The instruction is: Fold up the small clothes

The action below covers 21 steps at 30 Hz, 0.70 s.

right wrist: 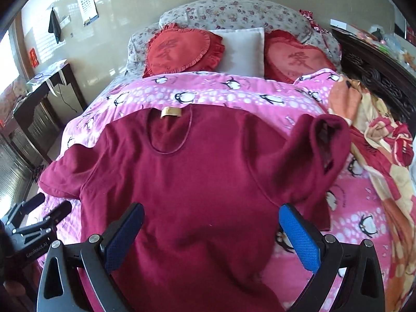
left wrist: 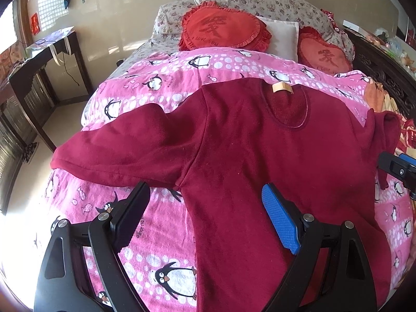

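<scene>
one dark red top (left wrist: 234, 156) lies spread flat, front up, on a pink penguin blanket (left wrist: 161, 83) that covers the bed. its neck opening, with a tan label (left wrist: 282, 88), points toward the pillows. it has two sleeves: the left sleeve (left wrist: 117, 153) stretches straight out toward the bed's left edge, and the right sleeve (right wrist: 319, 161) is bent back on itself, its cuff gaping open.

at the head of the bed there are two red heart cushions (left wrist: 223, 30) with a single white pillow (left wrist: 283, 36) between them, all leaning on a flowered bolster (left wrist: 260, 0).

two tools show. the left tool (left wrist: 205, 215) has its jaws wide apart, holding nothing, above the top's lower left side and the blanket. the right tool (right wrist: 212, 236) also stands spread wide and empty, over the lower body of the top.

the left wrist view shows the full left sleeve and only the edge of the right tool at far right. the right wrist view shows the open cuff of the bent sleeve, an orange and pink patterned blanket (right wrist: 384, 150) bunched along the bed's right side, an eye chart (right wrist: 87, 1) on the wall, and the left tool at lower left. both views show a dark side bench (left wrist: 49, 57) by the left wall.
</scene>
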Each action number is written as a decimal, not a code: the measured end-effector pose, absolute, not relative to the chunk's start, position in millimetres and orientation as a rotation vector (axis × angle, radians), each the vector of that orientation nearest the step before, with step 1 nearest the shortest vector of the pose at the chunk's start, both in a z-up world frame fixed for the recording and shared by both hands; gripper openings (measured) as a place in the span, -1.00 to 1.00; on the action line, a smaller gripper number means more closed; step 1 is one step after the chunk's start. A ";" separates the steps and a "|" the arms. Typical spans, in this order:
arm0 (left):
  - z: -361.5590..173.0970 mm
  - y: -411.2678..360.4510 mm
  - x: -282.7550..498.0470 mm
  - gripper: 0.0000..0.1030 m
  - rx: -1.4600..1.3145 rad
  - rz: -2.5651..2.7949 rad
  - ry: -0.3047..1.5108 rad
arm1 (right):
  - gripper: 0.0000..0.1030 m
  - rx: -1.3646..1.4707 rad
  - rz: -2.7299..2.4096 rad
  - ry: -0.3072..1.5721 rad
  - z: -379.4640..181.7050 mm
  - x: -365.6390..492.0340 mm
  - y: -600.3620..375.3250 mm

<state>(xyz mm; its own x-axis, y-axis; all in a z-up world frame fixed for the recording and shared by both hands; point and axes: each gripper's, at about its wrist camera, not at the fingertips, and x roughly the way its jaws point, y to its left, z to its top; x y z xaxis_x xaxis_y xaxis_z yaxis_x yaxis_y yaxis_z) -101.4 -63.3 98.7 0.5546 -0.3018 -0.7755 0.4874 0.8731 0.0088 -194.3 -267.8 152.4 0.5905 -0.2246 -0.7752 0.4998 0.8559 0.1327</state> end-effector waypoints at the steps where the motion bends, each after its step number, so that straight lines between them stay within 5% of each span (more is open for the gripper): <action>1: 97.8 -62.7 -99.8 0.71 0.229 -0.466 0.869 | 1.00 0.370 -0.424 0.839 152.5 -190.7 -268.5; 21: 90.4 -59.0 -78.8 0.71 0.193 -0.424 0.910 | 1.00 0.442 -0.405 0.846 155.9 -156.5 -262.3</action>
